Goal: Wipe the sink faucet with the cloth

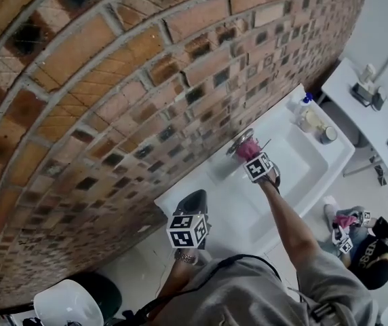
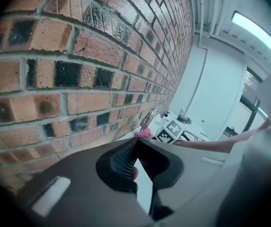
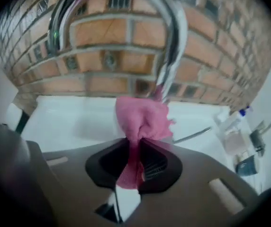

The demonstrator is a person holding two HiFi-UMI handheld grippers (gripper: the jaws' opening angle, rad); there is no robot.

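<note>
**Right gripper** [image 3: 136,144]: the jaws are clamped on a pink cloth [image 3: 142,117]. The cloth bunches out ahead of the tips and trails a tail back between them. Its bunched end is pressed against the lower part of the chrome gooseneck faucet [image 3: 171,46]. The faucet stands at the far edge of the white sink [image 1: 319,165], under the brick wall [image 1: 112,80].

**Left gripper** [image 2: 135,148]: the jaws are closed together on nothing. It is held off at the sink's near-left corner, well apart from the faucet.

A blue-capped bottle [image 1: 304,106] stands on the sink's right ledge, near the work.

**Assessment:** the cloth is light, soft and limp. It should wrap the tube readily, but could slide out of the jaws if dragged hard. The present hold, across its gathered middle, seems sound. The faucet is rigid and smooth, probably slippery. Wiping appears to be under way.
</note>
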